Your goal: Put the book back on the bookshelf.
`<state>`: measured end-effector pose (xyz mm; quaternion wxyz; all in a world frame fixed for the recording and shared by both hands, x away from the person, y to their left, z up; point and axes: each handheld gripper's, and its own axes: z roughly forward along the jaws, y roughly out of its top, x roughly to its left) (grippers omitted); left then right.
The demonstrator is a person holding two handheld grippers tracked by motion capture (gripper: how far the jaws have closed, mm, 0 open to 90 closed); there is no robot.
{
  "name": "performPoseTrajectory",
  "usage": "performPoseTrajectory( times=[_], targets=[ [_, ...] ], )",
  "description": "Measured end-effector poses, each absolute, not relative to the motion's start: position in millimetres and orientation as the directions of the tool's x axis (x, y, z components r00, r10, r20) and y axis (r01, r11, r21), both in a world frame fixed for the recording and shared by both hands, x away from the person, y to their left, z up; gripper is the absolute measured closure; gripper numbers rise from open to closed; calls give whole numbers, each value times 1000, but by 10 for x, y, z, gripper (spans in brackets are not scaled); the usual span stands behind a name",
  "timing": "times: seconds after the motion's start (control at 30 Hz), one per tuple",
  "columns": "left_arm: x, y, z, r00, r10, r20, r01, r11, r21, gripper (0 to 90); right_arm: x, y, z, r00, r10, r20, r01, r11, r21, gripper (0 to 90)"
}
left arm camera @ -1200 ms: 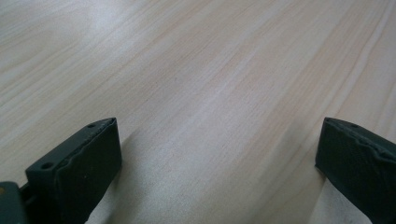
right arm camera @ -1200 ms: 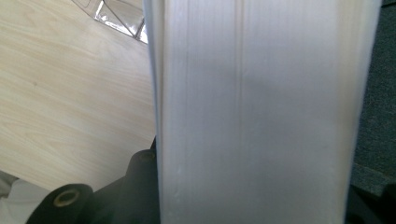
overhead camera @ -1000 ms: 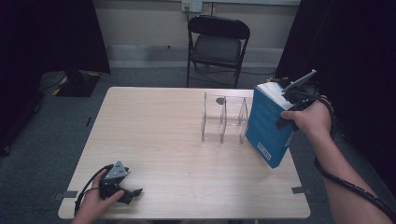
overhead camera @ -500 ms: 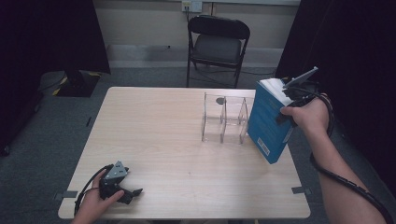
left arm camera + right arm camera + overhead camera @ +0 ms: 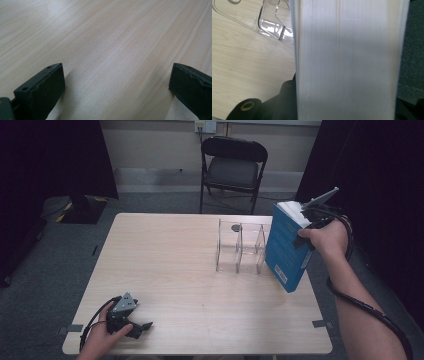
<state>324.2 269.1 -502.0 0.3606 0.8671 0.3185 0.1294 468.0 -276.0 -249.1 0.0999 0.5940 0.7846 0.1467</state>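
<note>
Book (image 5: 286,247) held aloft just right of a clear rack (image 5: 241,247) at the table's (image 5: 175,265) far right.

The right gripper (image 5: 305,227) is clamped on the blue book near its top, long axis upright and tilted, lower corner off the table edge; the rack's slots lie just to its left. The left gripper (image 5: 135,325) rests splayed and empty at the near left corner, well apart. A barcode label shows; its print is unreadable.
</note>
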Motion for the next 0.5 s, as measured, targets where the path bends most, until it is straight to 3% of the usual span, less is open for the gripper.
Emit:
performPoseTrajectory(
  times=[0.5],
  targets=[
    [3242, 2690, -5021, 764, 646, -6, 459, -537, 708, 0, 4680, -2761, -2608, -264, 964, 33, 905, 236, 354, 617]
  ],
)
